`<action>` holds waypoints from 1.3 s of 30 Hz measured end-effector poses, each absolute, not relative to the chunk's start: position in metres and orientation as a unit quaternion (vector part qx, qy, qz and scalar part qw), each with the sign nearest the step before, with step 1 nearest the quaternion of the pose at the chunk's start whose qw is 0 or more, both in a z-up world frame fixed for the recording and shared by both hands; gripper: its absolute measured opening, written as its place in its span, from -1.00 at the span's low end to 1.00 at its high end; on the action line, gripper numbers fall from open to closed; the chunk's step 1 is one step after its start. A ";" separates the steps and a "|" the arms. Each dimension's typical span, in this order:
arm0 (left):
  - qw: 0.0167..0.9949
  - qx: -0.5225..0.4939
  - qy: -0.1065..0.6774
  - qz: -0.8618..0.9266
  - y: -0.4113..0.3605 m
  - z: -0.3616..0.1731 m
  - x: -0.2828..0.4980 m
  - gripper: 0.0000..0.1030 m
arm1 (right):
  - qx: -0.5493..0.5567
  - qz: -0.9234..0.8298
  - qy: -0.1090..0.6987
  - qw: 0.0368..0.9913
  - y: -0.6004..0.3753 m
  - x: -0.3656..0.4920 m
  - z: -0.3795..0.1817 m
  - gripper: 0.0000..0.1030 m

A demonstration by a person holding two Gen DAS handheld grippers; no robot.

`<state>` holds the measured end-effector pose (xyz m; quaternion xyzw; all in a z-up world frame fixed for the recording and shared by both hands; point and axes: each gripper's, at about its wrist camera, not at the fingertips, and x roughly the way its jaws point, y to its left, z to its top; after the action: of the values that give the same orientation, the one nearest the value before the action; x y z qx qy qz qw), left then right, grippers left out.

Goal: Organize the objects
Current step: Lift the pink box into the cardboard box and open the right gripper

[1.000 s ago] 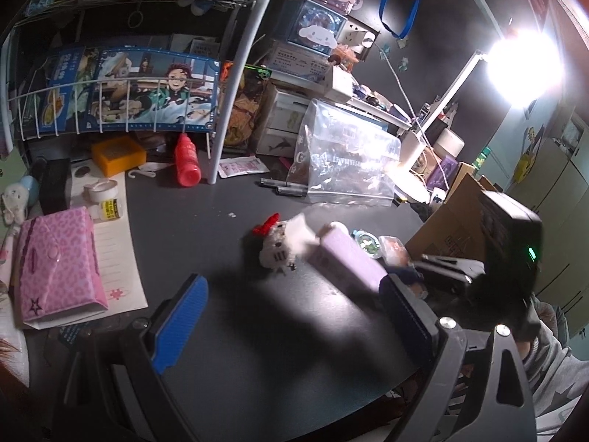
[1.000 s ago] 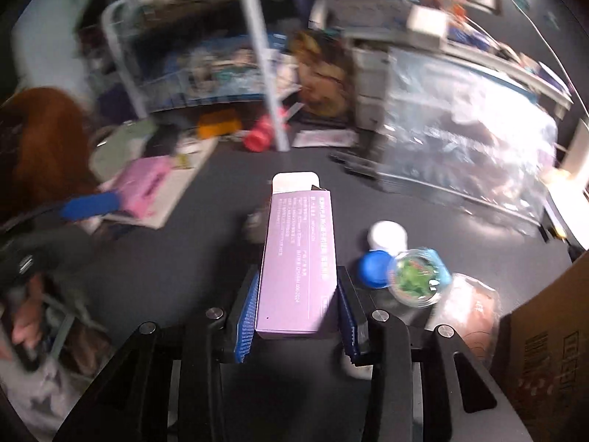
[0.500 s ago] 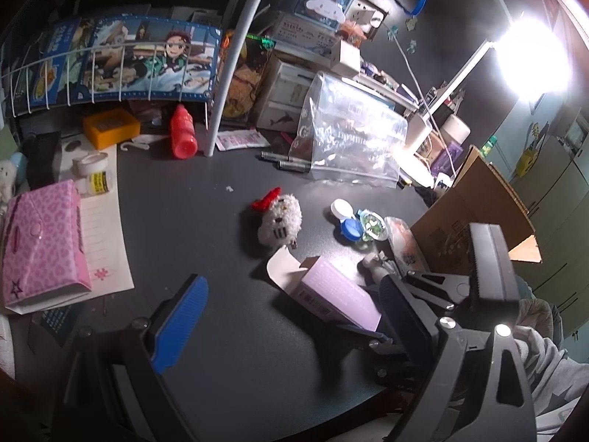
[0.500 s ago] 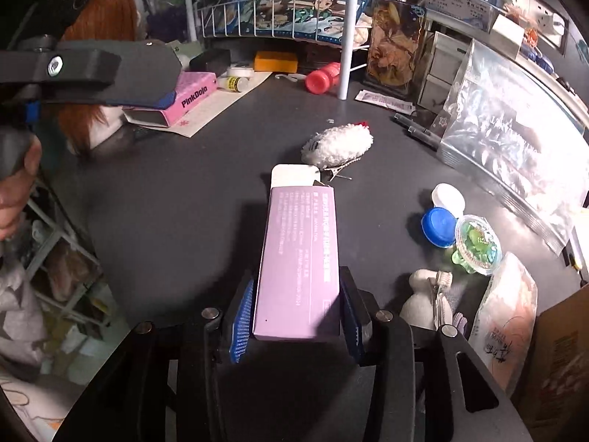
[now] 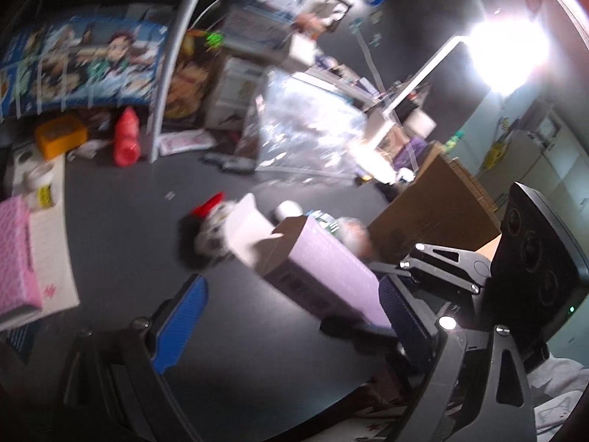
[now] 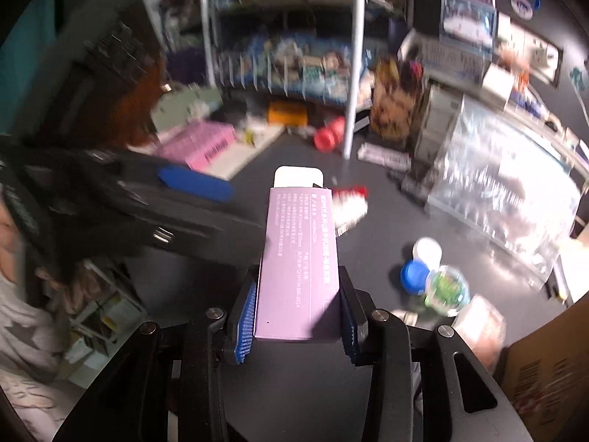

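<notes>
Cluttered shelves and a white wire rack (image 5: 73, 84) are crowding the back of a dark grey desk (image 5: 121, 228), with a bright lamp (image 5: 504, 51) glaring at the right. Against that clutter a clear plastic zip bag (image 5: 313, 140) is leaning upright; its contents are too blurred to tell. At the desk's right edge a brown cardboard box (image 5: 434, 217) is standing open, its inside hidden.

The right gripper (image 6: 296, 316) is pinching a long lilac cardboard carton (image 6: 298, 261) by its near end, blue pads pressing on both long sides. The carton is being held clear above the desk, its long axis running straight away from the camera, and its open end with the white flap (image 6: 299, 177) is pointing toward the rack.

The left gripper (image 5: 291, 316) is hanging with its jaws spread wide and nothing between the pads; the carton's side is lying just beside its right finger (image 5: 401, 313). Beyond the carton a small white plush toy with a red bow (image 6: 349, 200) is lying on the desk, and a round white lid (image 6: 427, 250), a blue cap (image 6: 414, 276) and a clear green-filled cup (image 6: 447, 289) are clustering at the right.
</notes>
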<state>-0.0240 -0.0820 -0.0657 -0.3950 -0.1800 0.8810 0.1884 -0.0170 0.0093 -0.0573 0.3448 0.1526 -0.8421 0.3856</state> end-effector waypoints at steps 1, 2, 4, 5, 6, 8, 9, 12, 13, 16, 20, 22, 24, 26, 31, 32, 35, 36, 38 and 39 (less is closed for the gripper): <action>0.195 -0.389 -0.180 0.882 -0.080 -0.061 -0.025 0.74 | 0.334 -0.844 0.155 0.390 0.010 -0.014 -0.049 -0.34; 0.204 -0.382 -0.180 0.883 -0.076 -0.055 -0.025 0.65 | 0.326 -0.846 0.157 0.392 0.011 -0.011 -0.043 -0.34; 0.218 -0.373 -0.179 0.884 -0.070 -0.045 -0.027 0.48 | 0.311 -0.849 0.160 0.396 0.015 -0.007 -0.030 -0.34; 0.225 -0.369 -0.177 0.884 -0.067 -0.040 -0.027 0.37 | 0.306 -0.850 0.161 0.397 0.016 -0.006 -0.026 -0.34; 0.231 -0.365 -0.174 0.885 -0.063 -0.035 -0.028 0.32 | 0.301 -0.852 0.162 0.396 0.018 -0.005 -0.021 -0.34; 0.244 -0.356 -0.173 0.885 -0.055 -0.025 -0.031 0.17 | 0.292 -0.857 0.163 0.393 0.025 -0.004 -0.011 -0.34; 0.248 -0.353 -0.171 0.886 -0.051 -0.020 -0.032 0.17 | 0.289 -0.859 0.164 0.390 0.028 -0.004 -0.007 -0.34; 0.258 -0.346 -0.160 0.888 -0.037 -0.008 -0.037 0.16 | 0.281 -0.866 0.162 0.380 0.042 -0.006 0.004 -0.34; 0.261 -0.344 -0.157 0.888 -0.032 -0.004 -0.040 0.15 | 0.280 -0.868 0.162 0.376 0.047 -0.006 0.007 -0.34; 0.279 -0.340 -0.148 0.886 -0.015 0.007 -0.048 0.09 | 0.273 -0.877 0.161 0.362 0.063 -0.008 0.016 -0.34; 0.296 -0.333 -0.133 0.885 0.011 0.021 -0.059 0.08 | 0.269 -0.887 0.158 0.340 0.086 -0.011 0.029 -0.34; 0.308 -0.327 -0.126 0.885 0.027 0.029 -0.067 0.07 | 0.265 -0.894 0.154 0.326 0.102 -0.012 0.036 -0.34; 0.321 -0.327 -0.123 0.880 0.040 0.035 -0.077 0.06 | 0.261 -0.900 0.151 0.314 0.116 -0.014 0.043 -0.34; 0.332 -0.328 -0.118 0.876 0.054 0.040 -0.086 0.05 | 0.265 -0.905 0.140 0.302 0.132 -0.018 0.049 -0.34; 0.355 -0.339 -0.099 0.866 0.091 0.048 -0.109 0.05 | 0.274 -0.916 0.117 0.269 0.168 -0.025 0.055 -0.34; 0.358 -0.342 -0.097 0.863 0.097 0.049 -0.111 0.05 | 0.276 -0.917 0.115 0.262 0.173 -0.027 0.056 -0.34; 0.367 -0.362 -0.091 0.852 0.115 0.047 -0.123 0.06 | 0.291 -0.919 0.100 0.245 0.192 -0.033 0.054 -0.34; 0.369 -0.370 -0.088 0.848 0.121 0.046 -0.128 0.05 | 0.297 -0.919 0.094 0.242 0.198 -0.036 0.053 -0.34; 0.373 -0.382 -0.079 0.842 0.132 0.043 -0.135 0.06 | 0.312 -0.917 0.081 0.234 0.209 -0.041 0.049 -0.34; 0.374 -0.387 -0.074 0.840 0.137 0.042 -0.138 0.06 | 0.318 -0.916 0.077 0.231 0.213 -0.043 0.047 -0.35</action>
<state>-0.1375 0.1375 0.0420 -0.3872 -0.0737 0.8396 0.3739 -0.0428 0.2132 0.0470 0.3183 0.0774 -0.9161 0.2313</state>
